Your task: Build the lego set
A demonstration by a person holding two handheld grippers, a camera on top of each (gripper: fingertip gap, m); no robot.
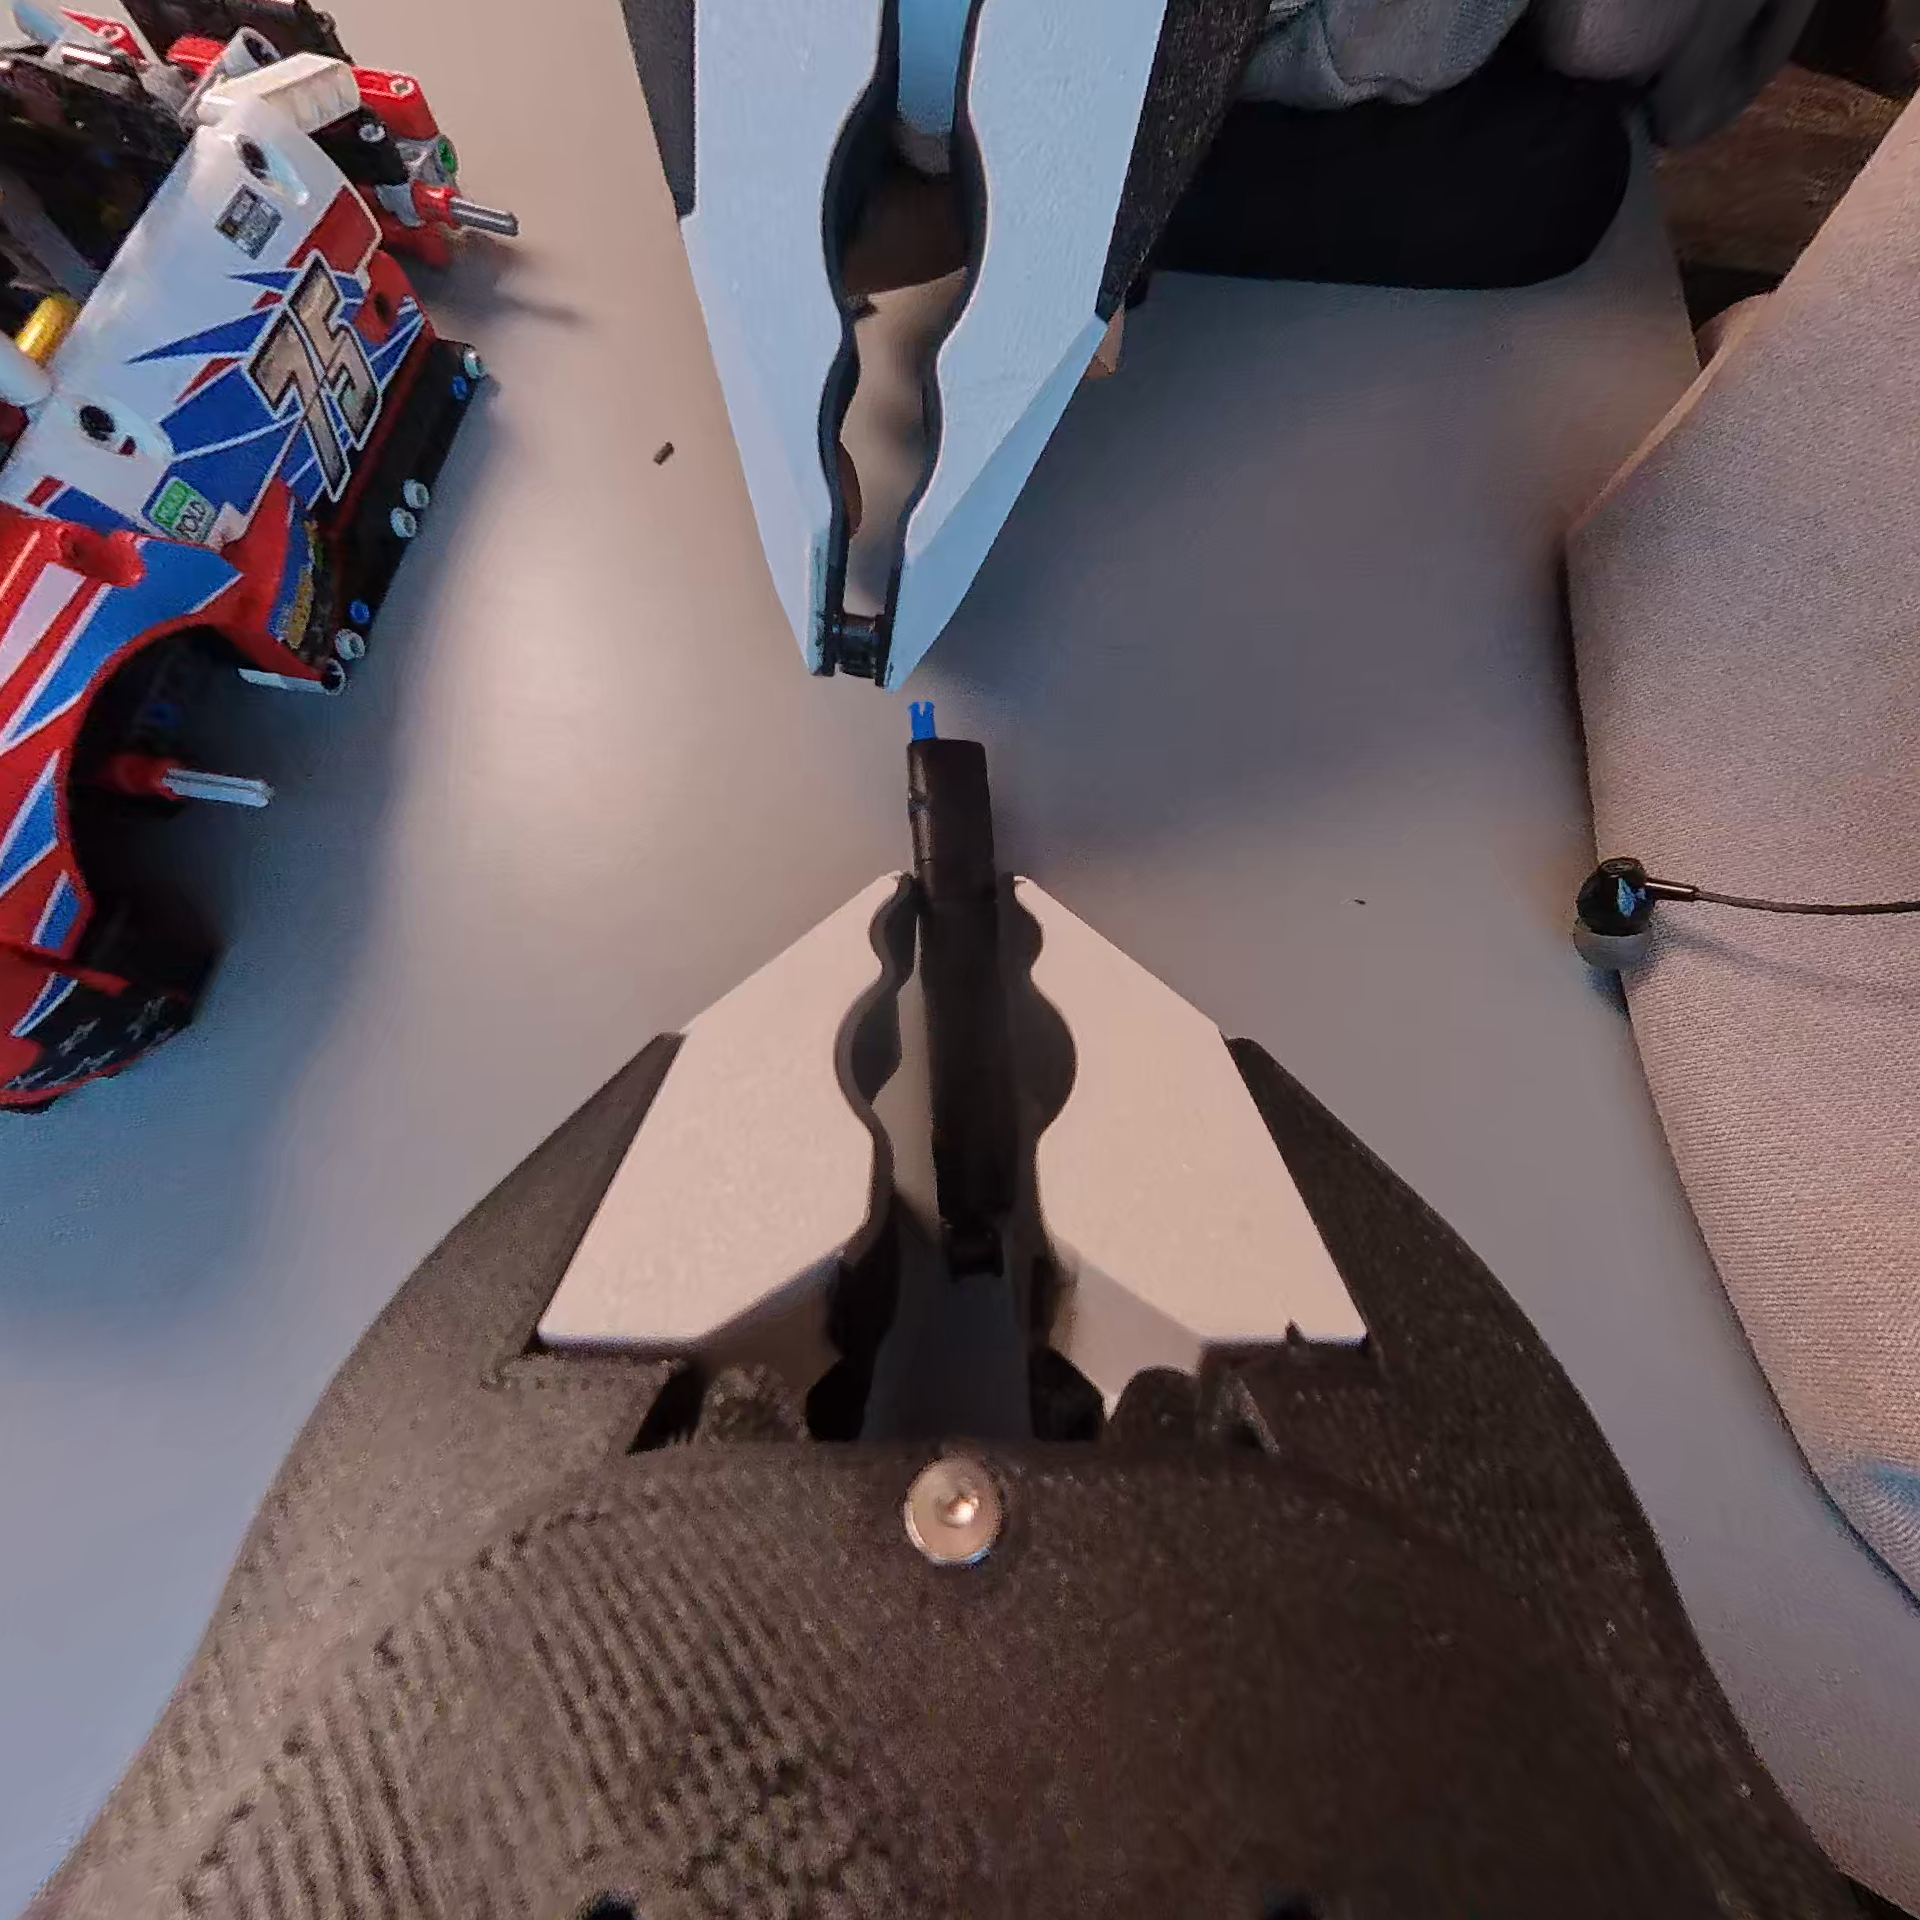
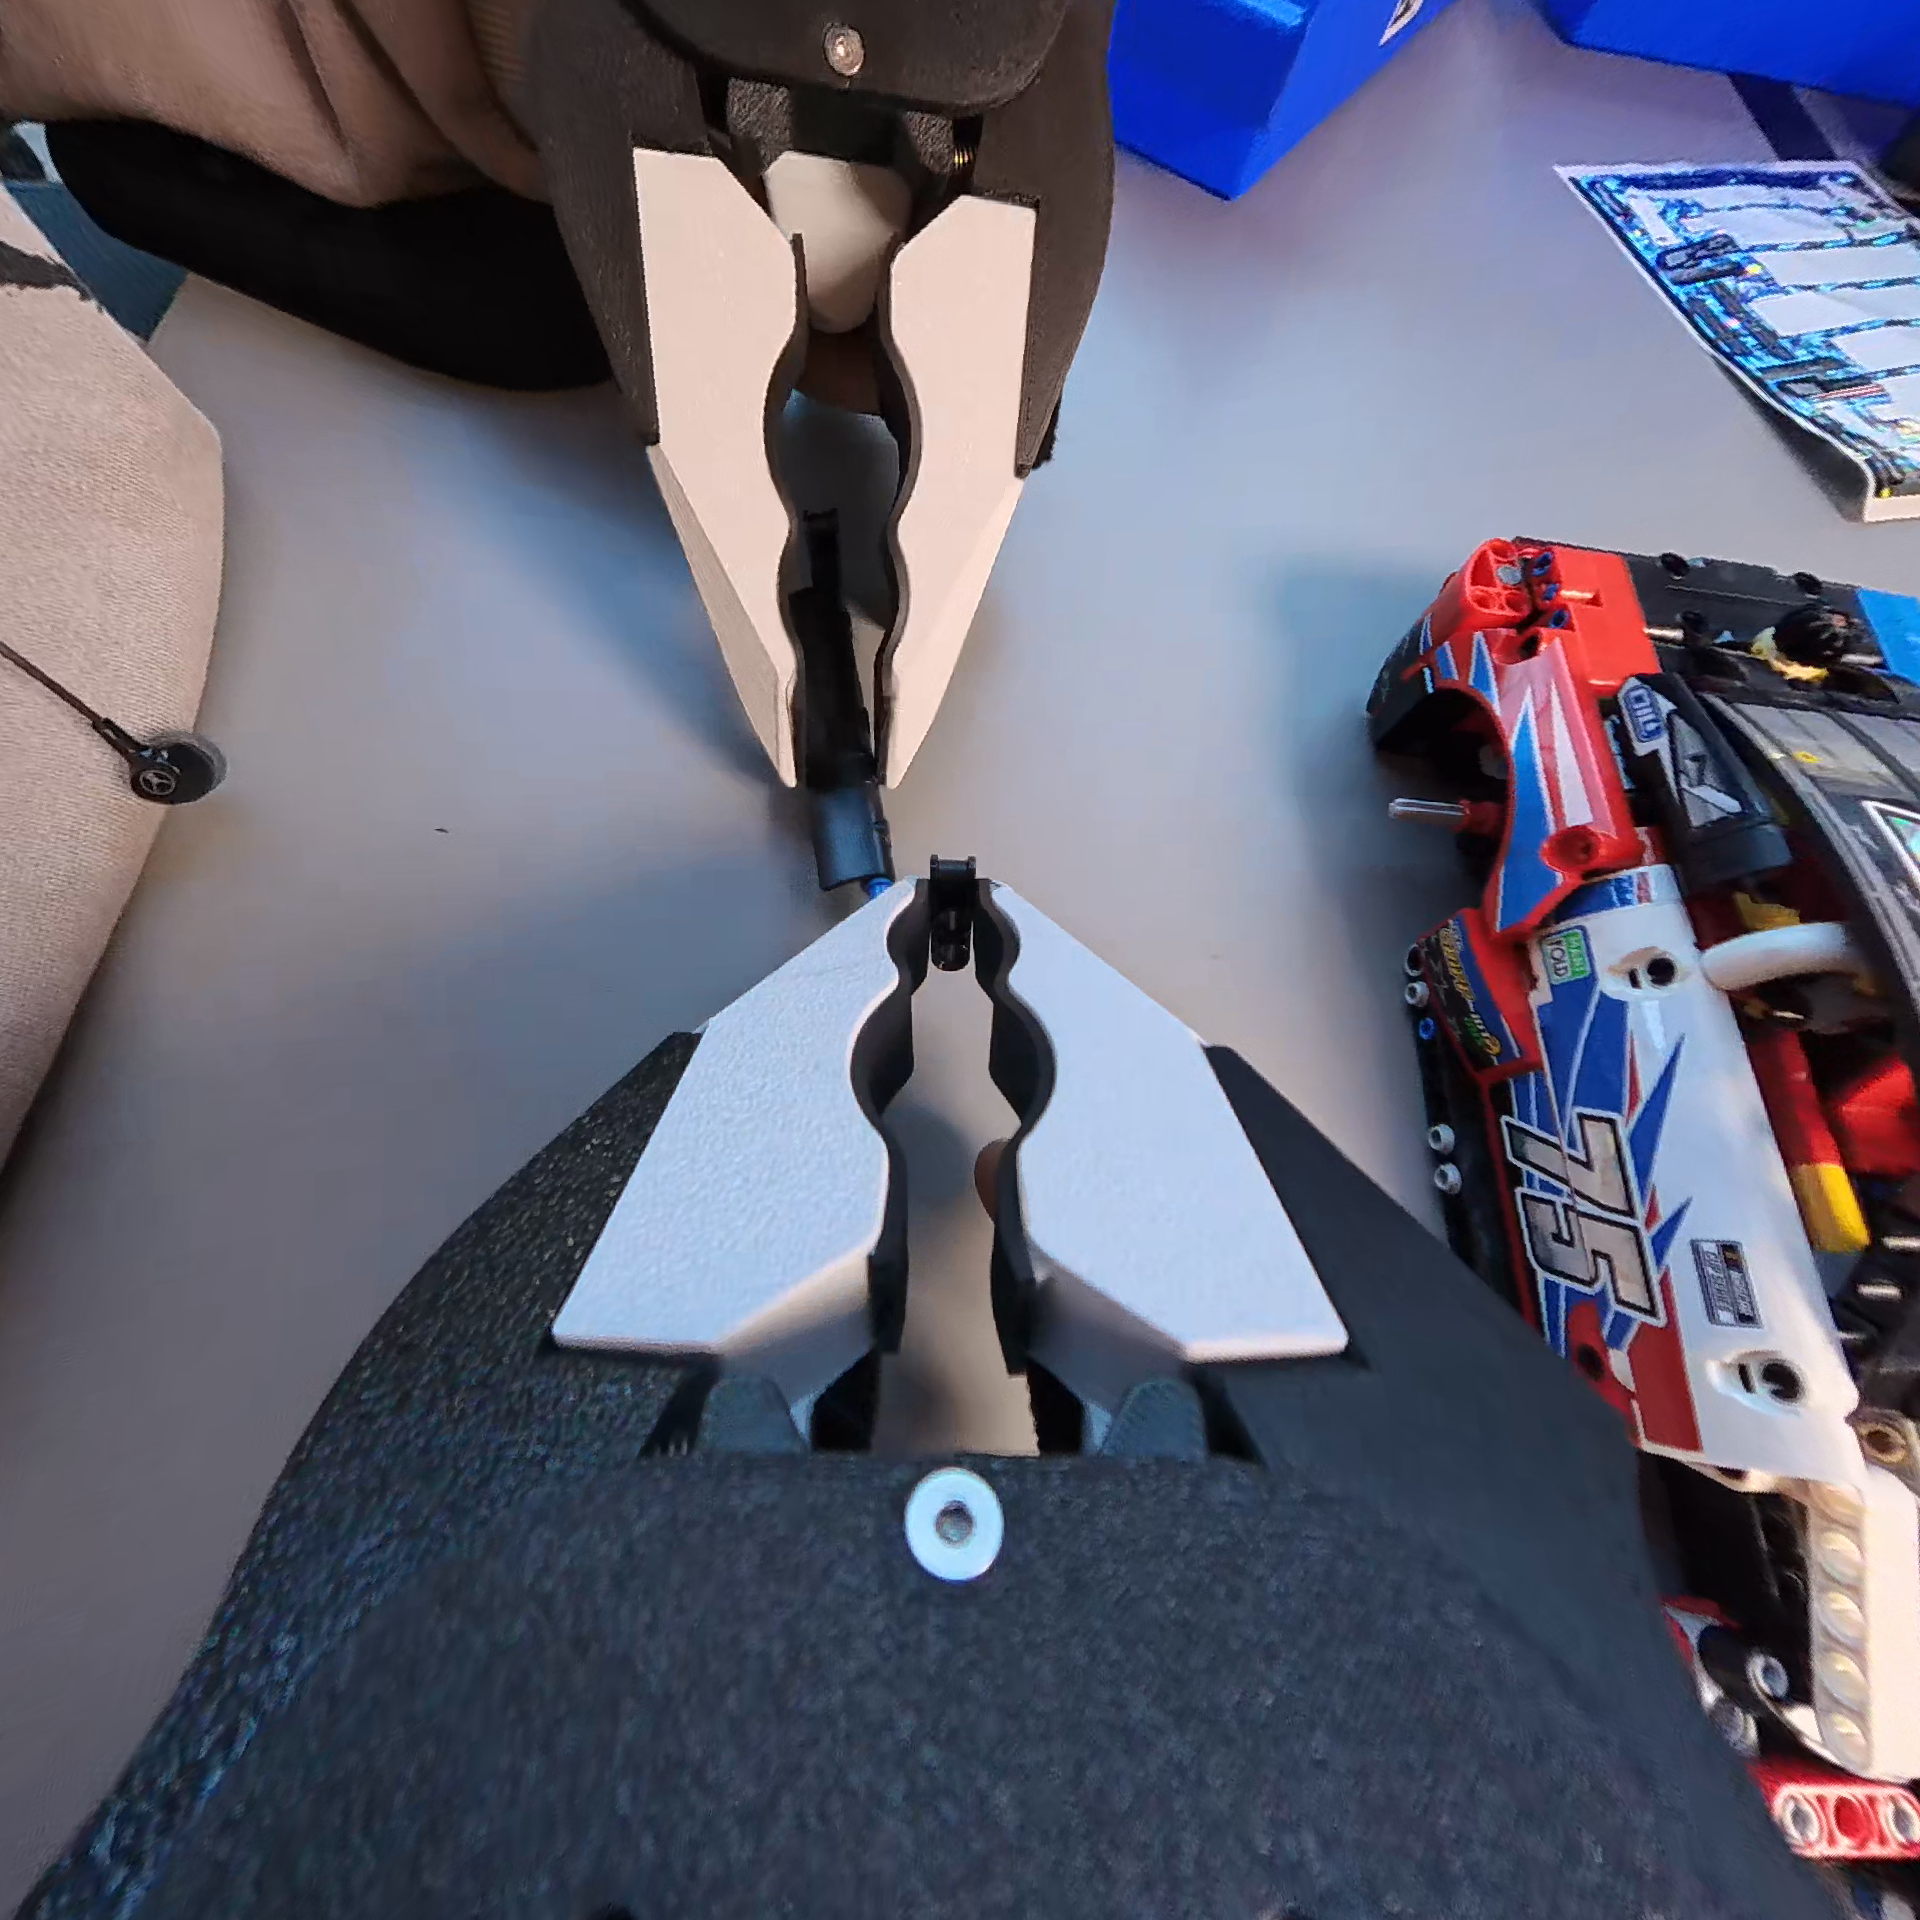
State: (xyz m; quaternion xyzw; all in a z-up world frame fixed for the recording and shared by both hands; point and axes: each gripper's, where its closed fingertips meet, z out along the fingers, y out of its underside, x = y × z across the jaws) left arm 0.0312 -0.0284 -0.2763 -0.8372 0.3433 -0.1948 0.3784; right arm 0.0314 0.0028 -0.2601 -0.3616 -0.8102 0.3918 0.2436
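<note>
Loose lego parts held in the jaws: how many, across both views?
2. A long black beam with a blue pin at its tip, in the left gripper. A small black connector in the right gripper. More may be hidden.

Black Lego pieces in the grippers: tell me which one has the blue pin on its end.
The long black beam gripped by the left gripper; a blue pin tips it. The right gripper pinches a short black connector without blue.

A black earbud on its cable lies beside a beige cushion.
</note>
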